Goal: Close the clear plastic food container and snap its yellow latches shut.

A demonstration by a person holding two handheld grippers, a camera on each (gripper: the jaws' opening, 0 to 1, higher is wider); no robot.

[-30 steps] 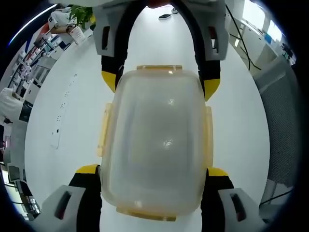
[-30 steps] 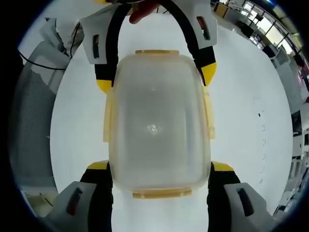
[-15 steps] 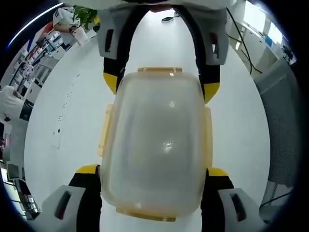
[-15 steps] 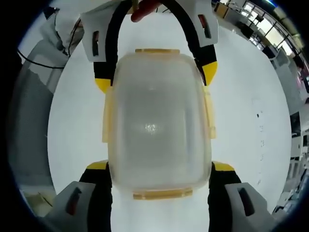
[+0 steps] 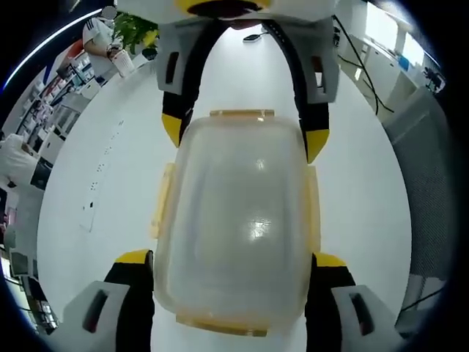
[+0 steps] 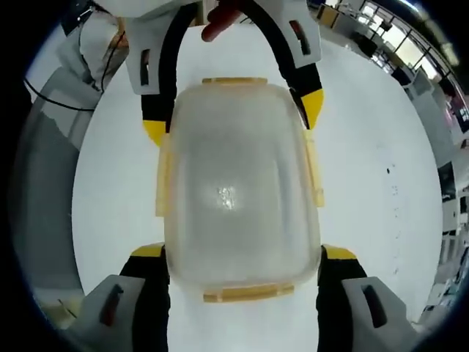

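A clear plastic food container [image 5: 238,220] with yellow latches lies lid-side toward the cameras over a white table [image 5: 95,191]. In the left gripper view my left gripper [image 5: 231,260] is shut on its near end, one jaw against each long side. My right gripper [image 5: 244,136] grips the far end the same way. In the right gripper view the container [image 6: 234,191] sits between my right gripper [image 6: 238,253] below and the left gripper [image 6: 233,121] above. The side latches [image 5: 160,202] stand slightly out from the walls.
A dark cable and a small dark object [image 5: 253,26] lie far off on the table. A grey mesh panel [image 5: 432,169] stands at its edge. A person's fingertip [image 6: 220,22] shows behind the left gripper. Office shelves and a plant [image 5: 124,26] are in the background.
Both views have shifted slightly and the opposite gripper looms a little larger. The hold on the container is unchanged.
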